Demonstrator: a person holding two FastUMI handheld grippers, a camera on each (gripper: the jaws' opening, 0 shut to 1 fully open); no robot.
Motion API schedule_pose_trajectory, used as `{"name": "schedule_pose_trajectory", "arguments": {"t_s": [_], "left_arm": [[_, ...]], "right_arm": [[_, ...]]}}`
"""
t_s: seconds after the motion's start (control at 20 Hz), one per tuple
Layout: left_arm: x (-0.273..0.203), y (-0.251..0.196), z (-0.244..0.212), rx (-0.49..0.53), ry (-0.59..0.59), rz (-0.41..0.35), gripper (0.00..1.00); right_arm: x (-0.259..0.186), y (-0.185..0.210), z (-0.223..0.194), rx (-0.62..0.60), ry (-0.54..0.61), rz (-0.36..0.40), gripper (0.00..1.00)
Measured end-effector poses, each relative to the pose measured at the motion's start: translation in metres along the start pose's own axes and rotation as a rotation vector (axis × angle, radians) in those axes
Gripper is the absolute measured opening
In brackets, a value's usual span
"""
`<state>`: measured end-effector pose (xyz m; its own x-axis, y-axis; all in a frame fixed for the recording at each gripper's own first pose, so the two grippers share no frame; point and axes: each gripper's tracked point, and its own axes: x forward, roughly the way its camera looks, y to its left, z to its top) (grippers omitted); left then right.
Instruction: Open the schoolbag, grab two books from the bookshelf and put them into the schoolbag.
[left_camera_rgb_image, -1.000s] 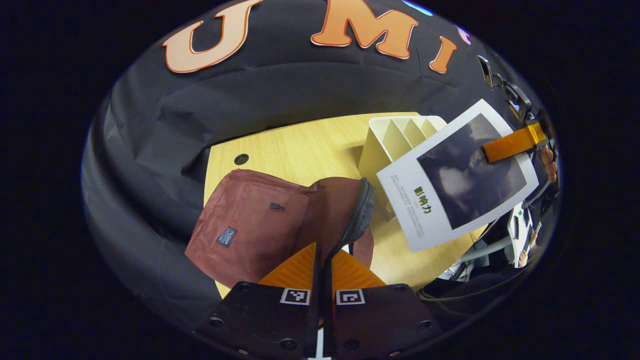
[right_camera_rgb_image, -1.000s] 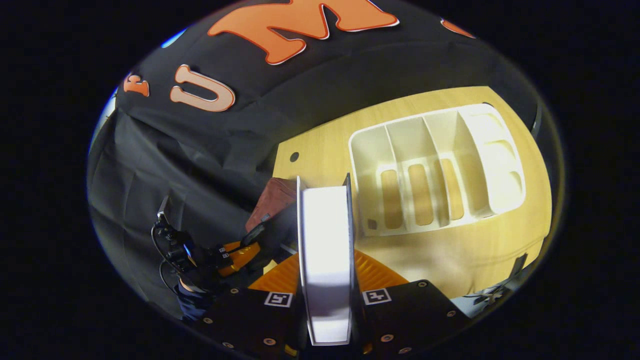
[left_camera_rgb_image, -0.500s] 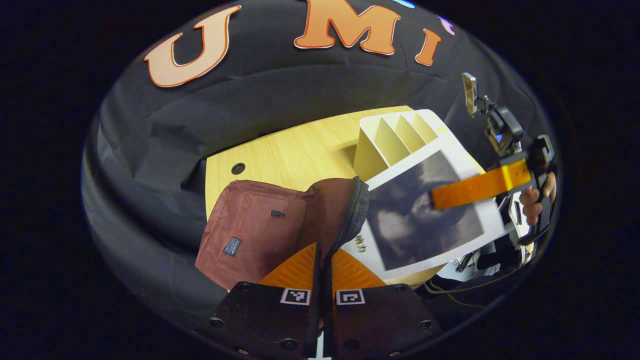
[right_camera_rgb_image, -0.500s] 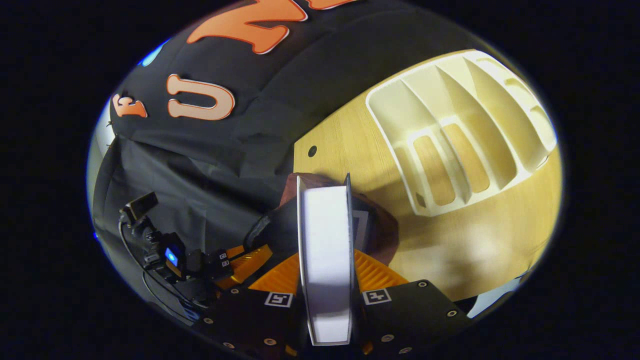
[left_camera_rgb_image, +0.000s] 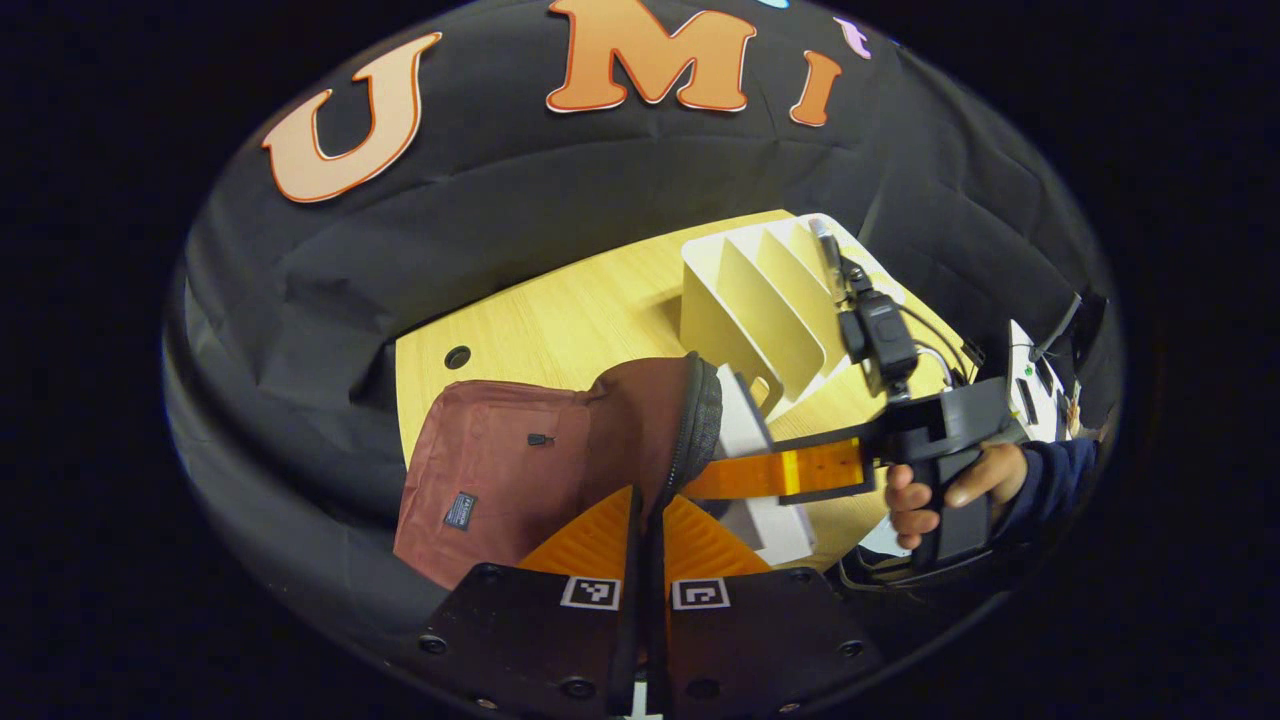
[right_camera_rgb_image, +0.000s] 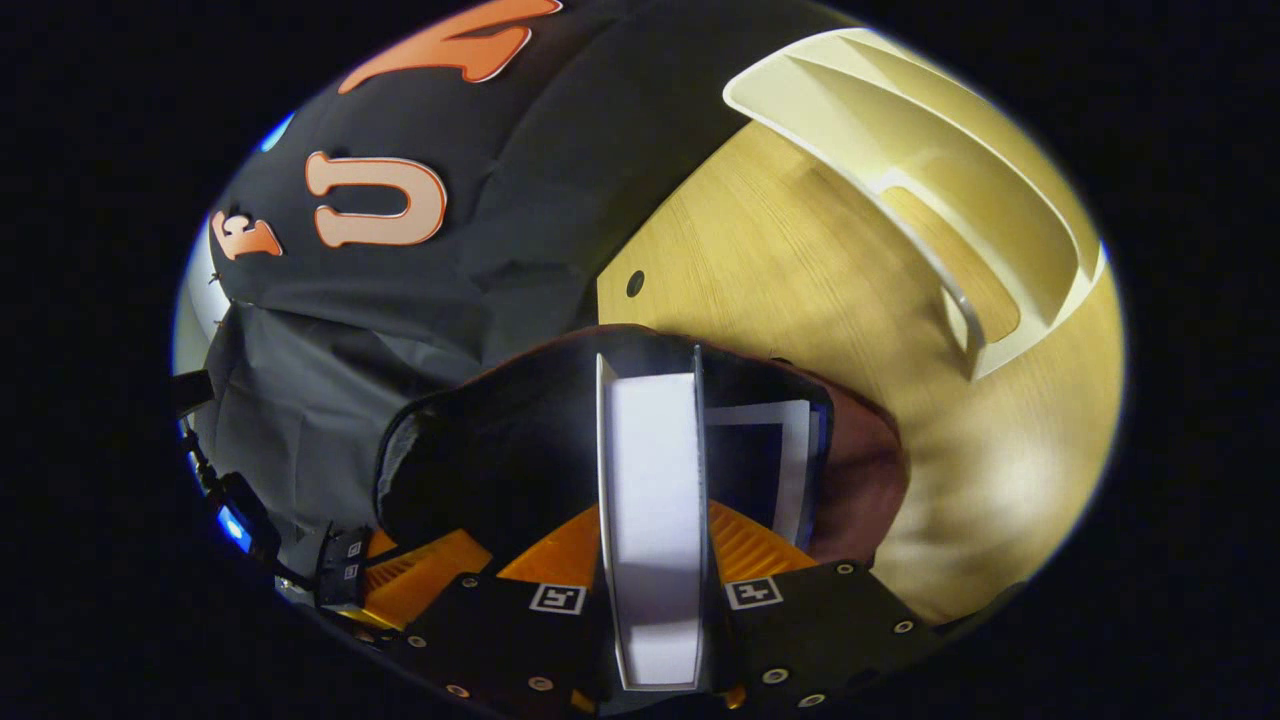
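The maroon schoolbag (left_camera_rgb_image: 500, 460) lies on the wooden table (left_camera_rgb_image: 560, 320). My left gripper (left_camera_rgb_image: 645, 495) is shut on the zipped rim of its mouth and holds it up. In the left gripper view my right gripper (left_camera_rgb_image: 745, 475), held by a hand (left_camera_rgb_image: 940, 490), reaches into the bag's mouth with a white book (left_camera_rgb_image: 742, 420). In the right gripper view my right gripper (right_camera_rgb_image: 652, 510) is shut on that book (right_camera_rgb_image: 650, 480), edge-on, inside the dark bag opening (right_camera_rgb_image: 500, 450). Another book (right_camera_rgb_image: 765, 465) sits in the bag to its right.
The white slotted bookshelf (left_camera_rgb_image: 760, 300) stands on the table behind the bag, with nothing in its slots (right_camera_rgb_image: 950, 180). A round cable hole (left_camera_rgb_image: 457, 356) is in the table near the back edge. Black cloth hangs behind. My left gripper (right_camera_rgb_image: 400, 585) shows at the lower left.
My right gripper has carried the book down from in front of the bookshelf and leftward into the bag's mouth. My left gripper has kept its hold on the bag's rim.
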<state>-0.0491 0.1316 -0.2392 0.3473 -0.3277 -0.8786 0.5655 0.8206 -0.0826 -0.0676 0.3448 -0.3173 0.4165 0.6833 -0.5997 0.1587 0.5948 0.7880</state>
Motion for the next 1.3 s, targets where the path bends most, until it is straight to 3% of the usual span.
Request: {"name": "schedule_pose_trajectory", "arguments": {"t_s": [0.3,0.5,0.6,0.7,0.75,0.8,0.85,0.9,0.95,1.1,1.3], "left_arm": [[-0.004,-0.009,-0.004,0.01,-0.015,-0.002,0.05],[-0.004,-0.018,-0.002,0.011,-0.017,-0.005,0.05],[-0.003,-0.015,-0.005,0.0,-0.023,-0.002,0.05],[0.001,-0.011,-0.007,-0.02,-0.033,0.002,0.05],[0.004,-0.012,-0.009,-0.035,-0.037,-0.002,0.06],[0.007,-0.015,-0.009,-0.05,-0.045,-0.017,0.07],[0.012,-0.019,-0.012,-0.058,-0.043,-0.03,0.09],[0.017,-0.021,-0.014,-0.061,-0.039,-0.033,0.1],[0.021,-0.024,-0.017,-0.057,-0.039,-0.037,0.12],[0.031,-0.039,-0.023,-0.081,-0.05,-0.048,0.16],[0.04,-0.068,-0.029,-0.099,-0.037,-0.042,0.3]], "right_arm": [[0.039,0.001,-0.015,0.069,-0.013,0.054,0.36],[0.069,-0.005,-0.019,0.074,-0.055,0.035,0.38],[0.072,-0.013,-0.022,0.011,-0.062,-0.034,0.42],[0.057,-0.028,-0.014,-0.086,-0.08,-0.114,0.56],[0.048,-0.028,-0.009,-0.118,-0.088,-0.143,0.68],[0.039,-0.032,-0.001,-0.144,-0.11,-0.166,0.58],[0.025,-0.033,0.007,-0.171,-0.133,-0.184,0.69],[0.015,-0.036,0.015,-0.191,-0.157,-0.198,0.89],[0.004,-0.038,0.024,-0.208,-0.177,-0.214,0.93],[-0.026,-0.054,0.048,-0.268,-0.241,-0.261,0.96],[-0.066,-0.065,0.07,-0.31,-0.277,-0.265,0.96]]}}
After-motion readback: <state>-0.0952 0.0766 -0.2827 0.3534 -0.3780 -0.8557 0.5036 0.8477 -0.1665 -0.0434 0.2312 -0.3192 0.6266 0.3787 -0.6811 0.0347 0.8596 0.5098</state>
